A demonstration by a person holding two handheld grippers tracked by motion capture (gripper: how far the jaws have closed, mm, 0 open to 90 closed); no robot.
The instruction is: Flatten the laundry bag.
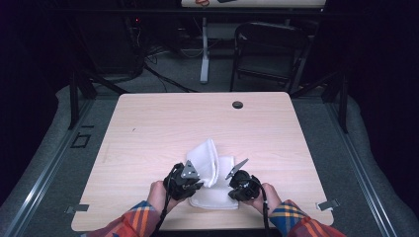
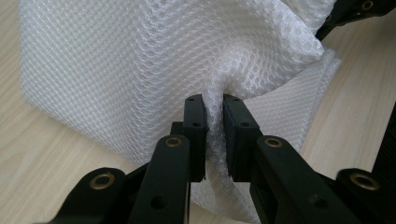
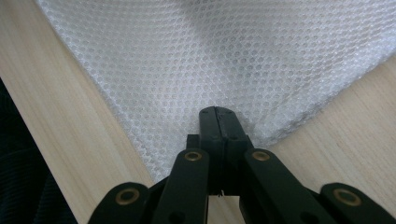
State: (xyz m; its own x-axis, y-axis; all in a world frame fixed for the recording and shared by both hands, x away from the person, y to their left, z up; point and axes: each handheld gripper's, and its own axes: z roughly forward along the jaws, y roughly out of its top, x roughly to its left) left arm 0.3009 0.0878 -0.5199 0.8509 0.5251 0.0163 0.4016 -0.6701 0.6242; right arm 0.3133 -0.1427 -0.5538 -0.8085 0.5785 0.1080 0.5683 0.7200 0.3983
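Fingers of the left gripper [image 2: 214, 135] pinch a raised fold of the white waffle-weave mesh cloth [image 2: 154, 65]. Right gripper [image 3: 219, 128] fingers are fully closed, their tips resting on the same cloth, flat on the pale wooden table [image 1: 163, 118]. Judged step: mid-fold. Next move calls for carrying the raised layer across, edges aligned.

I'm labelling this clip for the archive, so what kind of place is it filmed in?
Probably a lab or recording workspace: a bare wooden table on grey carpet, cables trailing across the floor, and a folding chair behind, all within dark surrounds.
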